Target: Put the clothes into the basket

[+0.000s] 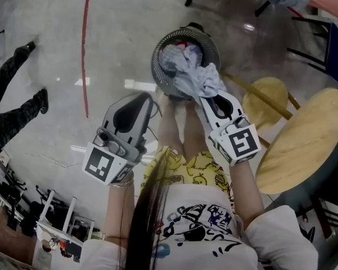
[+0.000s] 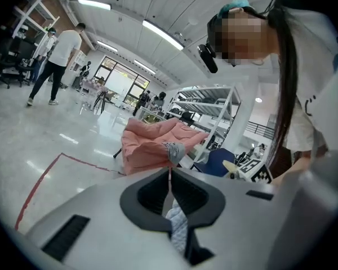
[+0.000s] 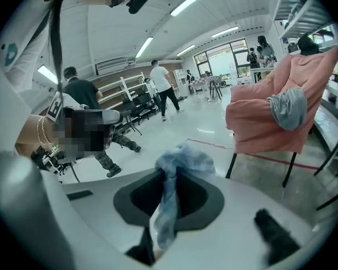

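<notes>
Clothes (image 1: 200, 77) gripped, basket (image 1: 156, 66) only in head view

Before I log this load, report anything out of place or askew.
One pale blue garment hangs over the near rim of the basket instead of lying inside, with the right gripper shut on it. The left gripper is shut on pale cloth too; whether it is the same garment is unclear.

Draped cloth (image 1: 200, 77) hides the basket (image 1: 156, 61) near rim.
</notes>
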Motion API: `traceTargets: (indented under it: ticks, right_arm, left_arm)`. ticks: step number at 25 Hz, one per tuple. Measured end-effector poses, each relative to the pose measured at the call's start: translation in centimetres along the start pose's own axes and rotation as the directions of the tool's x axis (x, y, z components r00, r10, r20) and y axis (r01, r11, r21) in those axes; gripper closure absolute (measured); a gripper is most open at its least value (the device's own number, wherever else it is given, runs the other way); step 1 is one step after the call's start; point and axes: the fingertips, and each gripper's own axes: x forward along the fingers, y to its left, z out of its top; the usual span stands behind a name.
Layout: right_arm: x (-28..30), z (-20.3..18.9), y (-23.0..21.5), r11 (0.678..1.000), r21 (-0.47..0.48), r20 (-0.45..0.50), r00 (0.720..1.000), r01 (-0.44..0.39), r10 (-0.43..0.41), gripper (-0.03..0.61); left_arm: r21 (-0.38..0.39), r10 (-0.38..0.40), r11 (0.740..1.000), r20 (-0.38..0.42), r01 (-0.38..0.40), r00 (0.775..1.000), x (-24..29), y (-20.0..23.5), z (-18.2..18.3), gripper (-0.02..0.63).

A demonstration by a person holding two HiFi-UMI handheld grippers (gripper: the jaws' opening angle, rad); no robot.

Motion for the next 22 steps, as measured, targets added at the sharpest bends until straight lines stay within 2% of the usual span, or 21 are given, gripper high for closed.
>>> traceTargets:
  ticks: [2, 6, 10, 15, 16, 19, 22]
  right_arm:
    - [0.4, -0.8, -0.2, 1.000, 0.007, -0.007, 1.000, -0.010, 0.010, 0.522]
    - [2.1, -2.2, -0.7, 1.000, 0.028, 0.007, 1.000, 0.001, -0.001, 0.522]
    - [3.4, -2.8, 0.0, 0.998, 0.058, 0.024, 1.000, -0.014, 0.013, 0.522]
    - [4.2, -3.9, -0.3, 0.996, 0.088, 0.007, 1.000, 0.010, -0.010, 0.520]
    - [4.2, -4.1, -0.4, 0.994, 0.105, 0.004, 1.000, 0.018, -0.018, 0.511]
    - [4.4, -4.6, -0.6, 0.991, 0.131, -0.020, 0.999, 0.035, -0.033, 0.429]
    - [4.3, -5.0, -0.9, 0.990, 0.122, -0.063, 0.996, 0.074, -0.067, 0.413]
  left_arm:
    - [-0.015, 0.017, 1.000, 0.007, -0.017, 1.000, 0.1, 0.3, -0.8, 0.589]
    - [-0.048, 0.001, 0.999, 0.025, 0.000, 1.000, 1.1, 1.7, -2.7, 0.589]
    - [-0.049, 0.017, 0.999, -0.003, -0.017, 1.000, 0.8, 2.9, -4.9, 0.589]
    - [-0.087, 0.038, 0.996, 0.012, -0.037, 0.999, 0.5, 3.3, -5.7, 0.589]
    - [-0.082, 0.039, 0.996, 0.008, -0.038, 0.999, 0.3, 3.4, -6.0, 0.589]
    - [-0.058, 0.042, 0.997, -0.010, -0.042, 0.999, 0.0, 3.6, -6.4, 0.589]
    - [-0.060, 0.052, 0.997, -0.002, -0.052, 0.999, -0.3, 4.0, -6.2, 0.589]
